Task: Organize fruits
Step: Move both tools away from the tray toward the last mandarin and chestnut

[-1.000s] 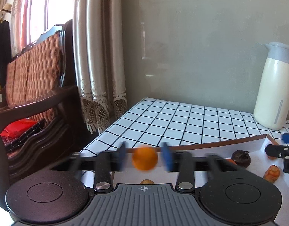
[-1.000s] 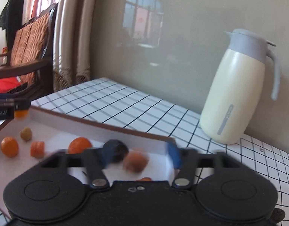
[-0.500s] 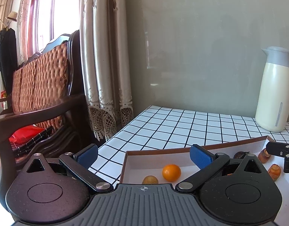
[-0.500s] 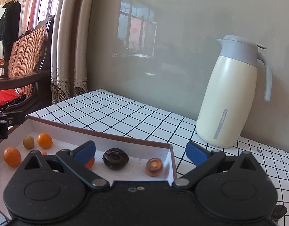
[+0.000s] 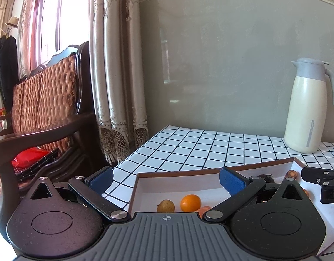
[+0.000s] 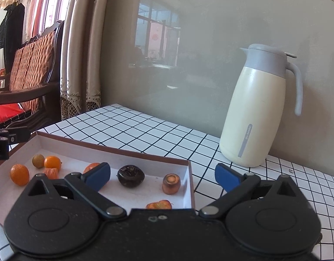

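Both grippers spread wide and empty above the fruit tray

The left gripper (image 5: 166, 179) hangs over the tray's (image 6: 114, 148) left end, with the small orange (image 5: 190, 202) and the greenish round fruit (image 5: 165, 205) just ahead and below. The right gripper (image 6: 162, 175) hangs over the right end, nearer the dark fruit (image 6: 131, 175) and the stubby brown piece (image 6: 171, 183). The tray sits on the checked desk (image 6: 145, 128), the cream jug (image 6: 257, 111) by the wall, the curtain (image 5: 117, 76) to the left.
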